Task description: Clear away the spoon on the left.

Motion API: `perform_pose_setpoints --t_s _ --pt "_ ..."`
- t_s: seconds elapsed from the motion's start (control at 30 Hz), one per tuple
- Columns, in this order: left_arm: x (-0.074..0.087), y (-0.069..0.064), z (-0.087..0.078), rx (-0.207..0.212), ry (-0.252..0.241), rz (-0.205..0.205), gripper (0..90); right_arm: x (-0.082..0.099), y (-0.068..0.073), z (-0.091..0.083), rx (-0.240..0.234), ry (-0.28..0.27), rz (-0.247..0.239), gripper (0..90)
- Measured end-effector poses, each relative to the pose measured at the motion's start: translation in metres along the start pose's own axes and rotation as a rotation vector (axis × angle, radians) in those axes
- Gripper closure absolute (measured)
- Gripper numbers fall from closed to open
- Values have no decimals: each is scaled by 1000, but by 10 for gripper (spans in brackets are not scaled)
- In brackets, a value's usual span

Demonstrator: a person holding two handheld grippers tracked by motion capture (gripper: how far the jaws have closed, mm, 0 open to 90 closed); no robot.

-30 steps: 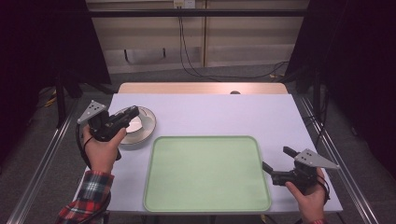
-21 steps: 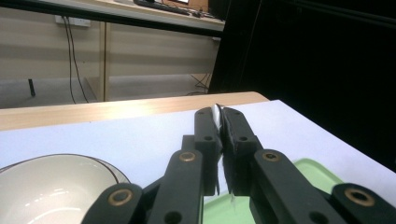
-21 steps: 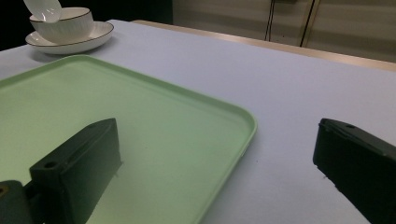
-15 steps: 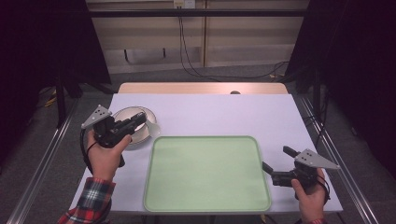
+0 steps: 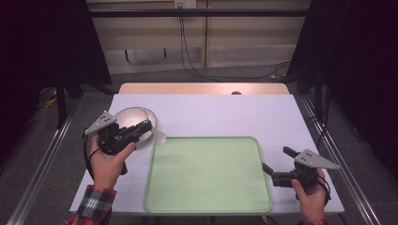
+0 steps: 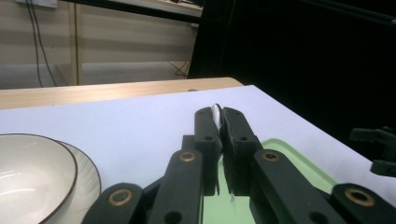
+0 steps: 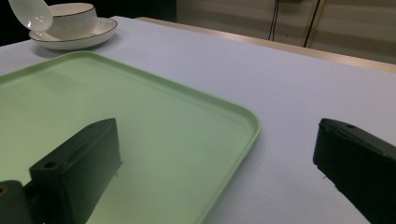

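My left hand (image 5: 107,161) holds the left gripper (image 5: 149,127) raised and pointing right, its jaws pinched together on a white spoon (image 6: 216,113). My right hand (image 5: 309,194) rests low at the table's right front corner, its gripper (image 5: 278,161) aimed left with the jaws spread wide and nothing between them.

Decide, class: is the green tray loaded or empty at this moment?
Empty. The high view shows the green tray bare from rim to rim; the bowl sits outside it, and the white spoon hangs in the left gripper.
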State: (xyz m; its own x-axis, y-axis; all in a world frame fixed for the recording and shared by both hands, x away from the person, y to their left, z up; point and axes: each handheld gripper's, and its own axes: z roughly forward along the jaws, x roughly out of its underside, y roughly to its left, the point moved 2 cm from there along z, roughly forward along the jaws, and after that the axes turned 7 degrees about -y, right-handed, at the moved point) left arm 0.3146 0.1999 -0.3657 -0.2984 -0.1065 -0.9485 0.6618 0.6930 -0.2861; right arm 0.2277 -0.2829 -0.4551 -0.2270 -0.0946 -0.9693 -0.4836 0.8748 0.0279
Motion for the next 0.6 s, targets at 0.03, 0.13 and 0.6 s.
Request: perform_pose_setpoints --t_s 0.03,0.13,0.6 --pt "0 -1 0 0 3 -1 854 0 0 0 0 0 -2 4" --pt "5 -4 -1 12 15 -9 854 -1 1 0 -3 -3 -4 4" --pt "19 -17 -3 74 69 -20 854 -2 2 0 -16 -6 -15 4"
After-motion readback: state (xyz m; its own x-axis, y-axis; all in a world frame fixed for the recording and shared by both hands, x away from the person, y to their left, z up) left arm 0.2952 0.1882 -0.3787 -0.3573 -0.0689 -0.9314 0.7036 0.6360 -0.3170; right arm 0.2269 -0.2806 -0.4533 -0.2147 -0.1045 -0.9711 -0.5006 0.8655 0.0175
